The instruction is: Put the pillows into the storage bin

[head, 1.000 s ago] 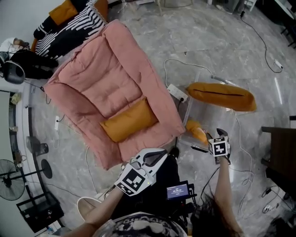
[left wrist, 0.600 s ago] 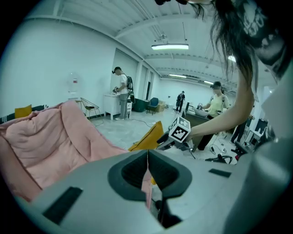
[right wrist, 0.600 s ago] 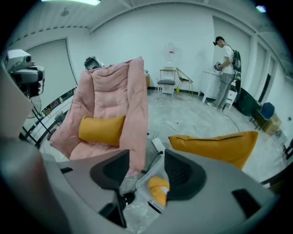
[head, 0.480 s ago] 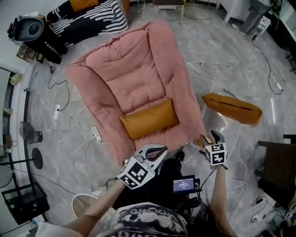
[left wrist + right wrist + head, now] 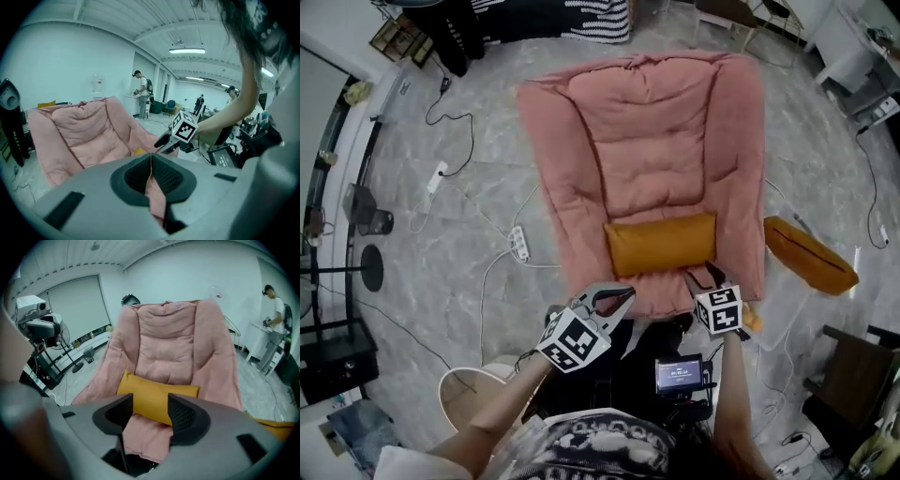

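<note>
Nearest the person, the left gripper (image 5: 151, 161) has its jaws clenched together on nothing, while the right gripper (image 5: 151, 405) holds its jaws apart and empty (they have just been closing a little). Just beyond both, an orange pillow (image 5: 661, 244) lies across the seat of a pink padded chair (image 5: 647, 141). Further right, a second orange pillow (image 5: 811, 255) lies on the floor (image 5: 469, 244) beside the chair.

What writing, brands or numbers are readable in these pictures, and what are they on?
No text is readable.
Small screen: lit characters, too small to read.
Marker cube on the left hand-held gripper and marker cube on the right hand-held gripper: square patterns only, no words.
</note>
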